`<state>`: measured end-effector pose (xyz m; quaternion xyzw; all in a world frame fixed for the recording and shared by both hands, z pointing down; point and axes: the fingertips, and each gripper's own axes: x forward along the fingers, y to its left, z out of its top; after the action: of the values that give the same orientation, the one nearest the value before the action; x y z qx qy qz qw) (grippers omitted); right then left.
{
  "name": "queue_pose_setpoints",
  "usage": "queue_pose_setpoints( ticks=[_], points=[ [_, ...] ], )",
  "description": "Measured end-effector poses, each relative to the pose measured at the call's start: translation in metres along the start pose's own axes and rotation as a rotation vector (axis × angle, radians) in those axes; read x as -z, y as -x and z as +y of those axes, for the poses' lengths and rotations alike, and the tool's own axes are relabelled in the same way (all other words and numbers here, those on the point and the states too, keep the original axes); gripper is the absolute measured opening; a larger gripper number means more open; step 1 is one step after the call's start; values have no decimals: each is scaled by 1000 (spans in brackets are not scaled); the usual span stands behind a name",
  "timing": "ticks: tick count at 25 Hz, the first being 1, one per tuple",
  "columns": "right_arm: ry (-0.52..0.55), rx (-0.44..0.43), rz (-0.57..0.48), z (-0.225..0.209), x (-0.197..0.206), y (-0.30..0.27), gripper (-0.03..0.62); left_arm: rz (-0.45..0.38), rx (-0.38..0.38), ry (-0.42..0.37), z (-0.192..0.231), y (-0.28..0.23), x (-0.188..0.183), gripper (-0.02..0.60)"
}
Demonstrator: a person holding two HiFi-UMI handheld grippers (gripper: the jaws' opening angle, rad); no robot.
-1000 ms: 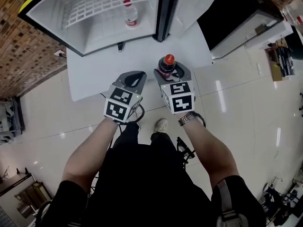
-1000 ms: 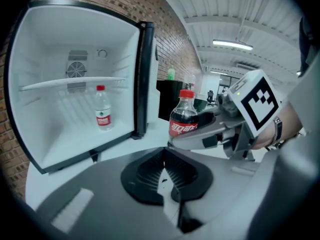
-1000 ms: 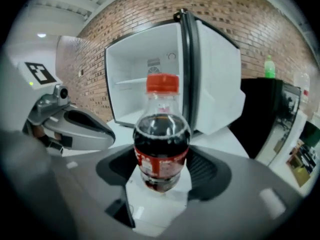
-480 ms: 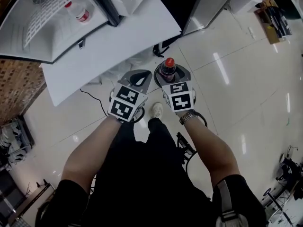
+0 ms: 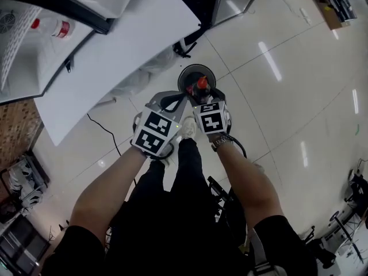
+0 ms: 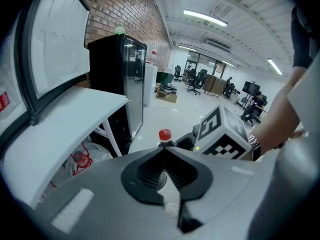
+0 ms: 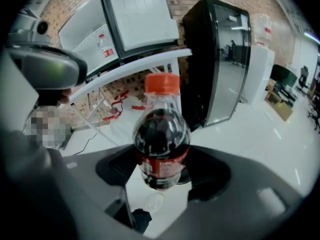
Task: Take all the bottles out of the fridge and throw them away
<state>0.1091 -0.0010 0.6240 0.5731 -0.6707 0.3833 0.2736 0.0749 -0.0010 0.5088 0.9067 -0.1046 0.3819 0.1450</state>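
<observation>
Overhead only, shows a dark round bin (image 5: 184, 73) on the floor beneath the cola bottle (image 5: 201, 85), while looking along the right gripper (image 7: 161, 174) alone brings out that bottle's red label, print too blurred to read. Pinches the cola bottle low on its body between the right jaws, upright, orange-red cap on top, well apart from a second, clear bottle (image 7: 102, 45) standing in the open fridge (image 7: 80, 34). Presses the left gripper (image 6: 164, 154) jaws together at the tips, on nothing, just beside the right one.

Glossy white tile floor (image 5: 287, 96) lies under the jaws. Ahead and left of them a white table (image 5: 132, 45) stands before a brick wall (image 6: 125, 9). Beyond is a black cabinet (image 7: 220, 59), with strip lights (image 6: 205, 18) overhead.
</observation>
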Motion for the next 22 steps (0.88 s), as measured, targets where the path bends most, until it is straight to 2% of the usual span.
queue_pose_setpoints(
  ticks=[7, 14, 22],
  points=[
    [-80, 14, 83, -26, 47, -71, 305, 50, 44, 11, 13, -45, 34, 3],
    [-87, 20, 171, -42, 94, -131, 305, 104, 59, 13, 18, -71, 72, 3],
    [-66, 59, 214, -55, 117, -177, 307, 142, 57, 48, 30, -82, 107, 3]
  ],
)
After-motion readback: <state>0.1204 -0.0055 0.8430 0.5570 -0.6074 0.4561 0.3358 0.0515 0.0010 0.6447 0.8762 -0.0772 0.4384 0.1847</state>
